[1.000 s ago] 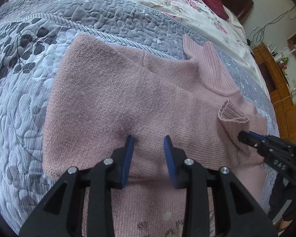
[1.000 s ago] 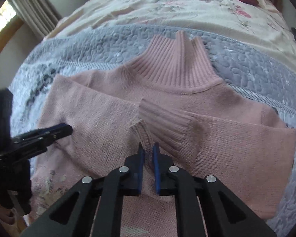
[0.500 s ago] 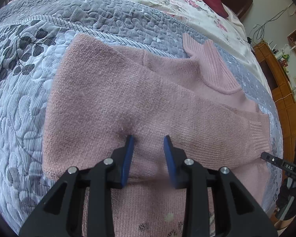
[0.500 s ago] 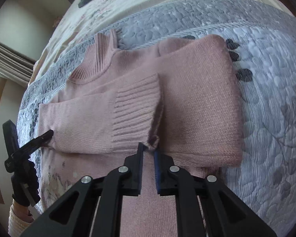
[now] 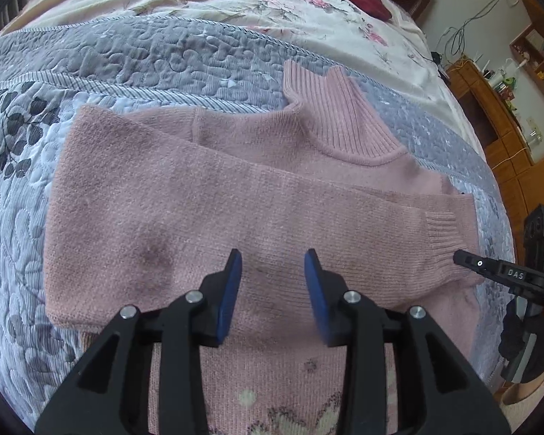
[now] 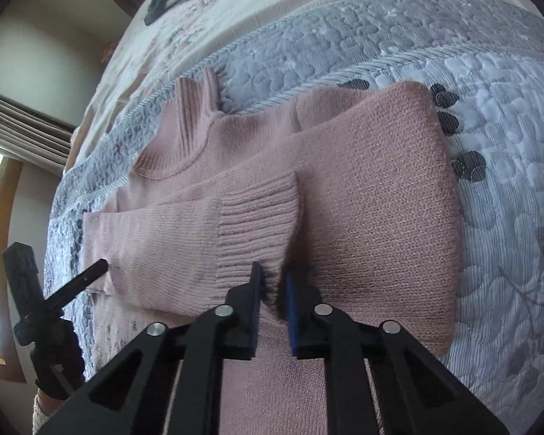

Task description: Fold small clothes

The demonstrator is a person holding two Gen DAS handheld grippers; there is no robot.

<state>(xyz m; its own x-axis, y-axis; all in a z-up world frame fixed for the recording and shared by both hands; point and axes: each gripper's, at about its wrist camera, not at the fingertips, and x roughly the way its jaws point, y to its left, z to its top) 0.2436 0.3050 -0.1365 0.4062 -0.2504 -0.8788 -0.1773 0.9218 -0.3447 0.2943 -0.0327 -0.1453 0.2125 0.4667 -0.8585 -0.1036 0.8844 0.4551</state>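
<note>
the pink sweater (image 5: 235, 195) lies flat on the gray quilt (image 5: 25, 188). both sleeves are folded across. your right gripper (image 6: 271, 281) pinches a ribbed cuff (image 6: 257, 214). your left gripper (image 5: 272, 272) is open, holding nothing. you need to fold the bottom up.

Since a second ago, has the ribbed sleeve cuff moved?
Yes. In the left wrist view the cuff went from near the turtleneck collar out to the sweater's right edge, clamped in the right gripper.

The right gripper (image 6: 272, 282) has carried the sleeve cuff (image 6: 259, 224) from the sweater's (image 5: 185, 214) middle across toward 3 o'clock, laying the sleeve flat over the chest; its jaws have eased slightly apart
</note>
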